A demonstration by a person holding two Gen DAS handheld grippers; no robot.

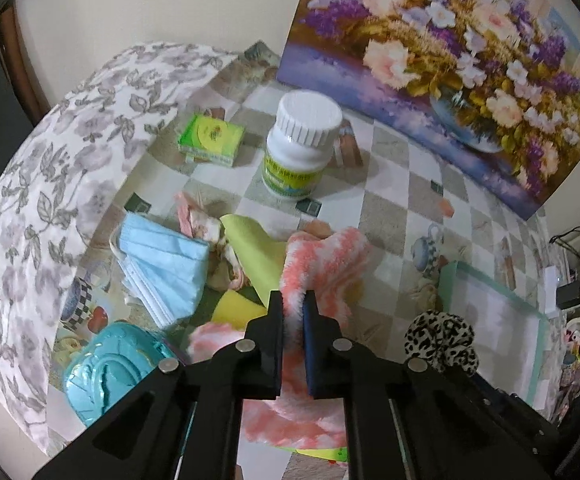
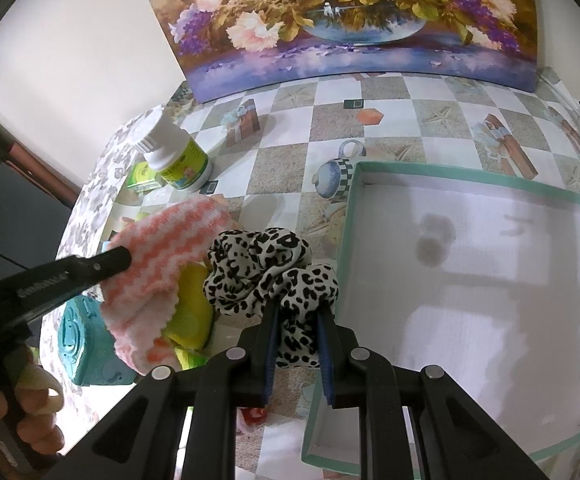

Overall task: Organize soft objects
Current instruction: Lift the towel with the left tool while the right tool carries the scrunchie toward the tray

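Left tongs [image 1: 293, 312] pinching fluffy pink-striped cloth [image 1: 321, 256], right tongs [image 2: 297, 320] gripping leopard-print scrunchie [image 2: 266, 268]

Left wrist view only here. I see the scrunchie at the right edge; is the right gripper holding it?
Observer: Yes, the right gripper is shut on the scrunchie, jaws pinching its lower fold.
Operator: Is it over the box?
Observer: No, it is just left of the left wall of the box, over the table.
Operator: Anything in the box?
Observer: Nothing; its floor is bare but for a dark smudge.
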